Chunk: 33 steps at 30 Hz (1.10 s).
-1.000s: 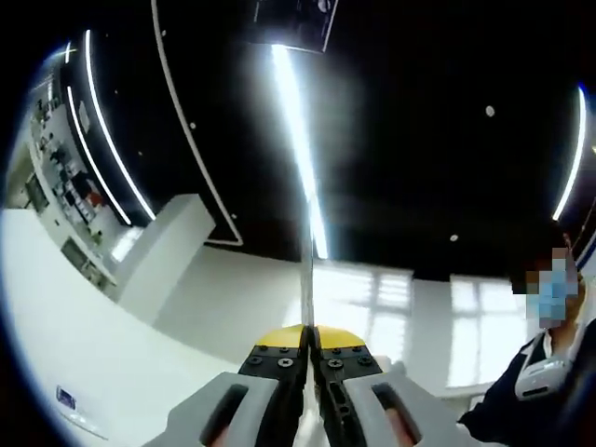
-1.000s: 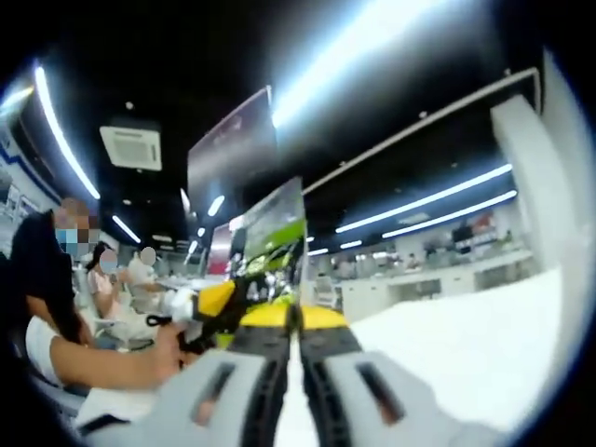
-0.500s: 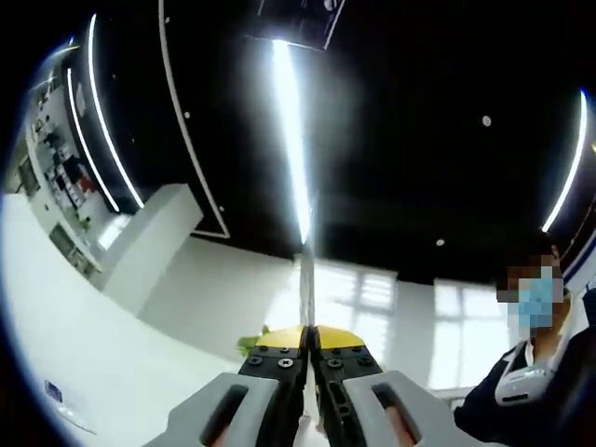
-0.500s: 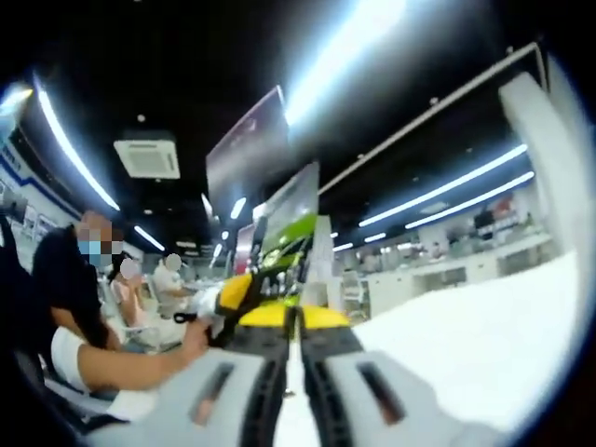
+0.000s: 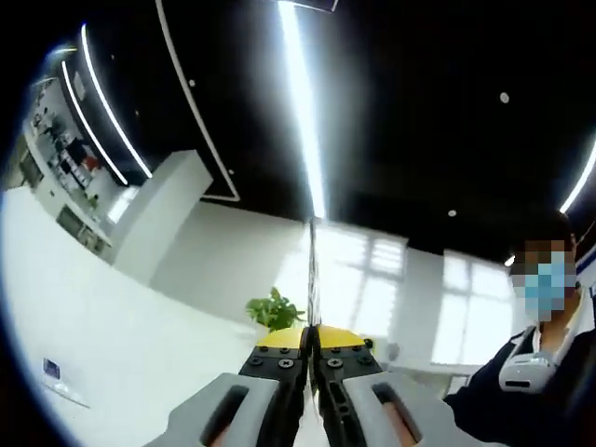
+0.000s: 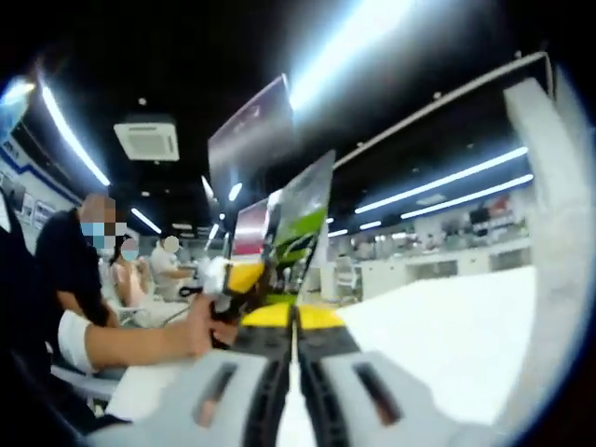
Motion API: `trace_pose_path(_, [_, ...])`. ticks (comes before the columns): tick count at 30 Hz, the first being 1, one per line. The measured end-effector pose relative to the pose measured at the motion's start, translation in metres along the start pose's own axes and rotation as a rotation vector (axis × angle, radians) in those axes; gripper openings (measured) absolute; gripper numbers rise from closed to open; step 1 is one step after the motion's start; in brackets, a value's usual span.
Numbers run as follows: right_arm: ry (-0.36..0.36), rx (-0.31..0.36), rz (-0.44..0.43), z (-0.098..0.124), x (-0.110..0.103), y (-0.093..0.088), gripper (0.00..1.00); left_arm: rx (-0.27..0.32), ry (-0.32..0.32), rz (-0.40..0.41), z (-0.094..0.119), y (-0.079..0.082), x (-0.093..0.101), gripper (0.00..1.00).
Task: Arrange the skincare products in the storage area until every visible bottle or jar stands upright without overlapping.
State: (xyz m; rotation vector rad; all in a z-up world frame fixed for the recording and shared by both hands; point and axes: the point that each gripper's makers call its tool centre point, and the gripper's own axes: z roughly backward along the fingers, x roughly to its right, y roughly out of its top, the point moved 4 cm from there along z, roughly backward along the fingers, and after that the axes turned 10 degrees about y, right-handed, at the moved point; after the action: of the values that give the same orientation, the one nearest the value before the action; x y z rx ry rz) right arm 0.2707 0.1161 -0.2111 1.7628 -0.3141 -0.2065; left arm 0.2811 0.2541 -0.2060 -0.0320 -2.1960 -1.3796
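Observation:
My left gripper points up at a dark ceiling, its yellow-tipped jaws pressed together with nothing between them. My right gripper is also raised toward the room, jaws closed and empty. The left gripper comes into the right gripper view from the left, held in a person's hand. Neither view takes in any skincare bottle or jar.
A long ceiling light runs overhead. A green plant stands by a white wall. A person in dark clothes is at the right. Seated people and hanging screens fill the hall behind a white surface.
Both views have tilted slightly with the hands. A green plant has come into sight above the left jaws. Both grippers stay shut.

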Motion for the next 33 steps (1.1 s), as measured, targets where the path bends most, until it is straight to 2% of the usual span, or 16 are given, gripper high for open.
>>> trace_pose_path(5, [-0.038,-0.053,0.025,0.014,-0.009,-0.004,0.0,-0.068,0.033,-0.026,-0.003,-0.015,0.007,0.0])
trace_pose_path(8, [-0.067,-0.092,-0.031,0.024,-0.013,-0.012,0.0,-0.123,0.06,-0.054,-0.005,-0.024,0.007,0.0])
trace_pose_path(13, [-0.09,-0.118,-0.051,0.039,-0.017,-0.017,0.0,-0.198,0.104,-0.09,-0.009,-0.04,0.009,0.0])
trace_pose_path(17, [-0.113,-0.165,-0.072,0.051,-0.015,-0.023,0.0,-0.27,0.144,-0.132,-0.008,-0.055,0.008,0.0])
trace_pose_path(22, [-0.108,-0.234,-0.092,0.06,-0.018,-0.033,0.0,-0.331,0.183,-0.141,-0.008,-0.067,0.006,0.0])
trace_pose_path(27, [-0.108,-0.319,-0.057,0.072,-0.028,-0.043,0.01,-0.389,0.203,-0.163,-0.008,-0.082,0.007,0.0])
trace_pose_path(33, [-0.12,-0.423,-0.003,0.088,-0.029,-0.056,0.03,-0.468,0.247,-0.199,-0.016,-0.101,0.008,0.0])
